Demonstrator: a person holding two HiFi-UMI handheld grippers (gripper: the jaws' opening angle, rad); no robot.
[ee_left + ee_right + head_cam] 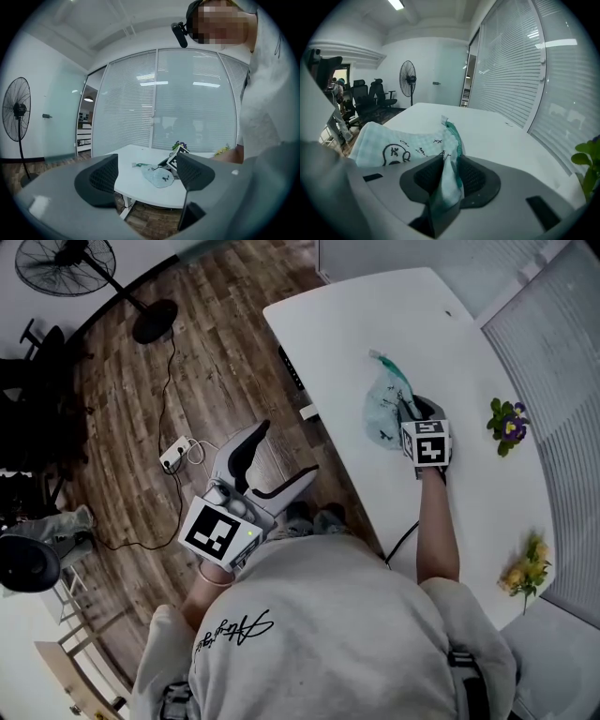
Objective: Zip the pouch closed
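Closest to the person, the left claw (281, 454) hangs beside the tabletop rather than over it, above the wooden floor (206, 362) and pointing roughly level. Its jaws stand wide apart, with nothing between them and nothing touched. Further out, on the white tabletop (375, 324), lies the pouch (384, 409), not far in from the edge that borders the floor. It is a soft bag of pale mint checked cloth, printed with small black doodles, one of them a ghost-like figure, and a teal zip (454, 136) runs along its top. What it holds cannot be made out, nor how far along the zip is drawn. The right claw (449, 176) tilts down onto the pouch's near end. Its jaws are drawn narrow and pinch a fold of the cloth at the zip, so that fabric fills the gap between the pads and the teal tape lies against the right-hand pad. The rest of the pouch spreads away to the left of those jaws in the right gripper view. Yellow flowers (527, 568) and purple flowers (507, 424) sit on the tabletop's window side, well apart from the pouch. Farthest off, a standing fan (70, 263) stands on the floor.
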